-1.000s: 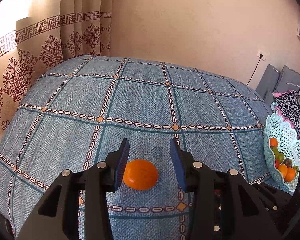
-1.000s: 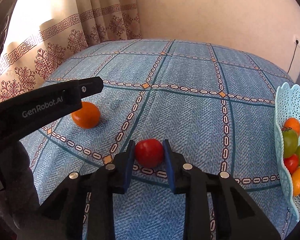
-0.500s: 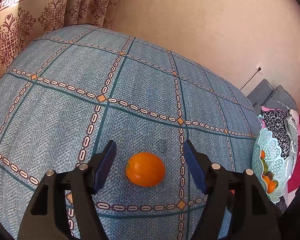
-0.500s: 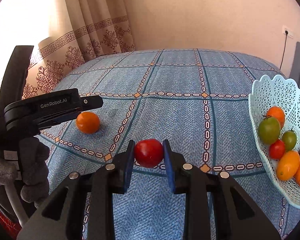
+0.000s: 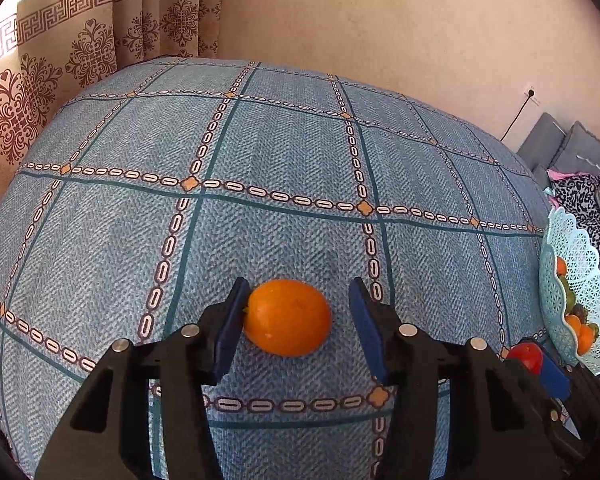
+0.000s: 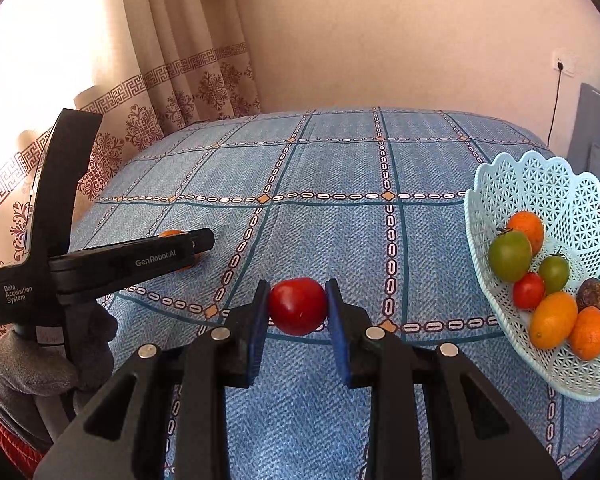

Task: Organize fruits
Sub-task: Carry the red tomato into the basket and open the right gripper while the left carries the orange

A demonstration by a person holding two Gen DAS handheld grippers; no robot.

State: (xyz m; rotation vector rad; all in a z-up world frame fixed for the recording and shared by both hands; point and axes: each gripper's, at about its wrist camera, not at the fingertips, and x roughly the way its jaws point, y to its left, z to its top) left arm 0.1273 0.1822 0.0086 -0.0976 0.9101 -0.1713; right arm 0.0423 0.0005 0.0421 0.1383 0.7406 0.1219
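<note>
The left gripper (image 5: 296,320) sits low in the centre of its frame, jaws spread apart. The right gripper (image 6: 298,312) is at lower centre, jaws pressed together on something. At lower left of the right view, a gloved hand (image 6: 40,364) holds the left tool's handle.

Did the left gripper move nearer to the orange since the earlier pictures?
Yes. The left gripper came forward over the blue checked cloth and now straddles the orange, one pad touching it.
</note>
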